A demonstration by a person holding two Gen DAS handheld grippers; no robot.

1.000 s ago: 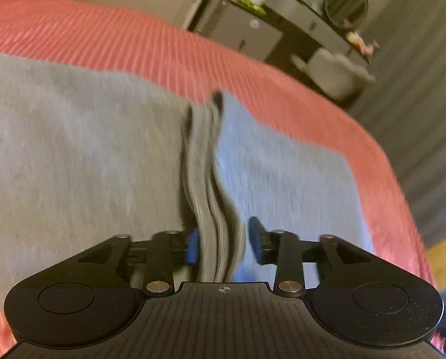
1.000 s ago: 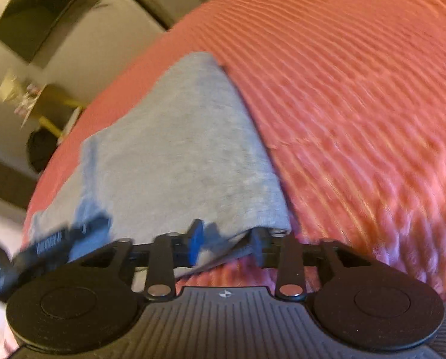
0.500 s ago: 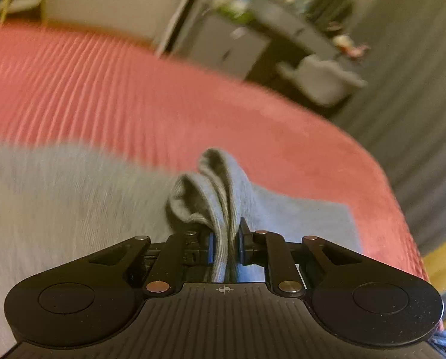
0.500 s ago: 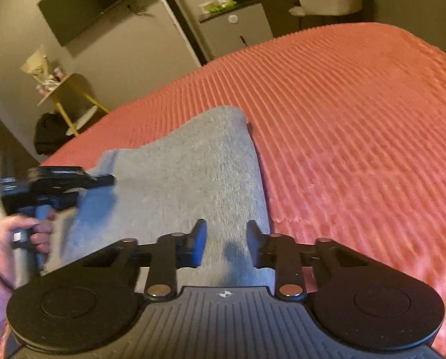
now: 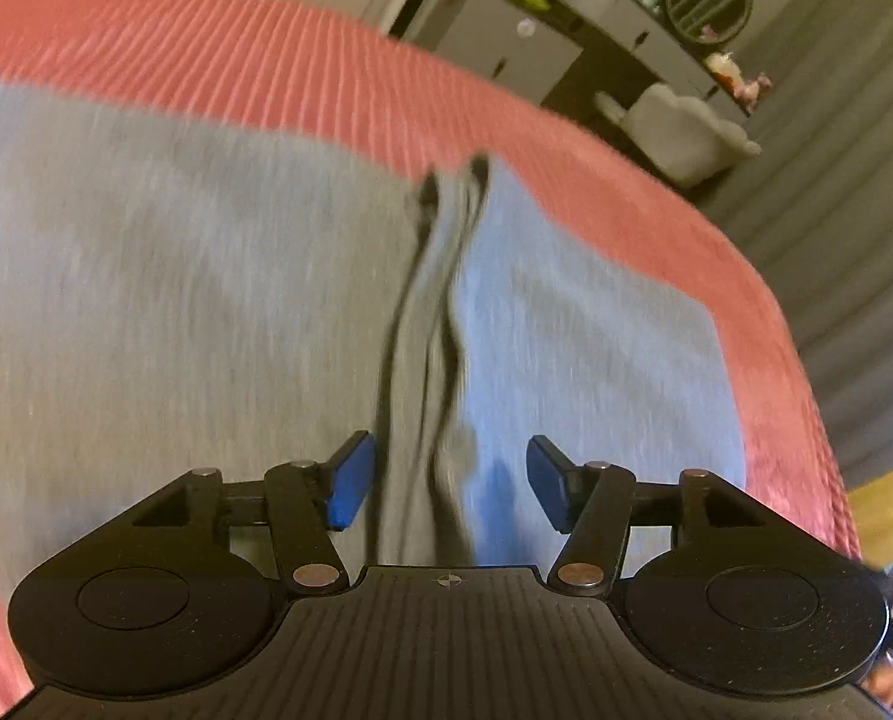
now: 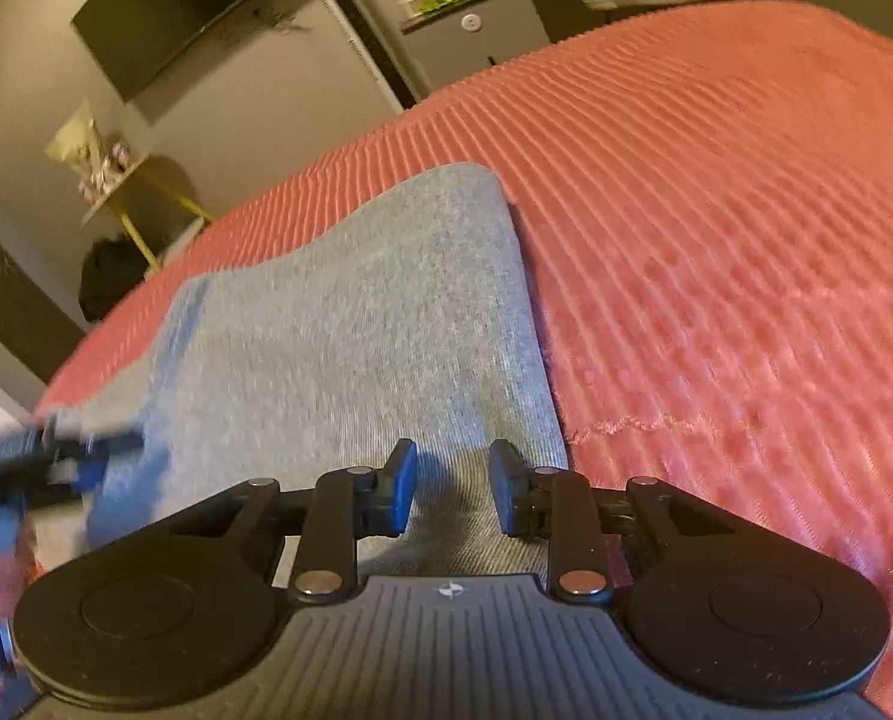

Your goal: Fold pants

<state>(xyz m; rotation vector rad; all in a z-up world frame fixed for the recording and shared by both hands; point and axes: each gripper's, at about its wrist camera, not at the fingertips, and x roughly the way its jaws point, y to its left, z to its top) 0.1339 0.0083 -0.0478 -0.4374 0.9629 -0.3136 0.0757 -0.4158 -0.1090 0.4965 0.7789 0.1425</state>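
Note:
The grey pants lie folded flat on a red ribbed bedspread. In the left wrist view a raised crease of cloth runs away from my left gripper, which is open with the crease lying loose between its blue pads. In the right wrist view the pants lie as a folded strip with their right edge along the bedspread. My right gripper is open just above the near end of the pants. The left gripper shows blurred at the left edge.
A dark dresser with bottles and a round mirror stands beyond the bed, with a pale chair beside it. Grey curtains hang at the right. A wall TV and a yellow side table stand past the bed's far side.
My left gripper was shut on the bunched cloth half a second ago and has opened, letting the fold drop flat. My right gripper has stayed open and moved slightly over the pants' end.

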